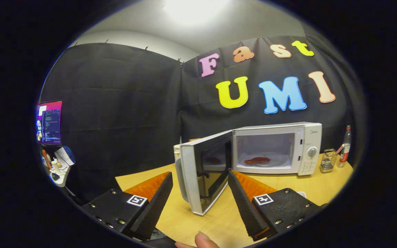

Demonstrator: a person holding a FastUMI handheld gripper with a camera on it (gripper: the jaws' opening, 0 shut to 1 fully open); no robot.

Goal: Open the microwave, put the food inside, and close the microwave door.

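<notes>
gripper (pixel 200 182) spread wide, fingers clamping nothing. microwave door (pixel 203 172) hangs open with its free edge sitting in the gap between the fingers. microwave (pixel 277 148) on the wooden table (pixel 308 187), beyond the fingers. food (pixel 257 160) lies on the glass plate (pixel 277 161) inside the cavity, well past the tips.

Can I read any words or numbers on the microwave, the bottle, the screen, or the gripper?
Nothing here reads clearly.
Microwave control panel: a brand mark and button marks, too small to read.
Bottle: label too blurred to read.
Monitor: text too small to read.
Gripper, open, with the open door just ahead of its fingers: square pattern tags, no words.
</notes>
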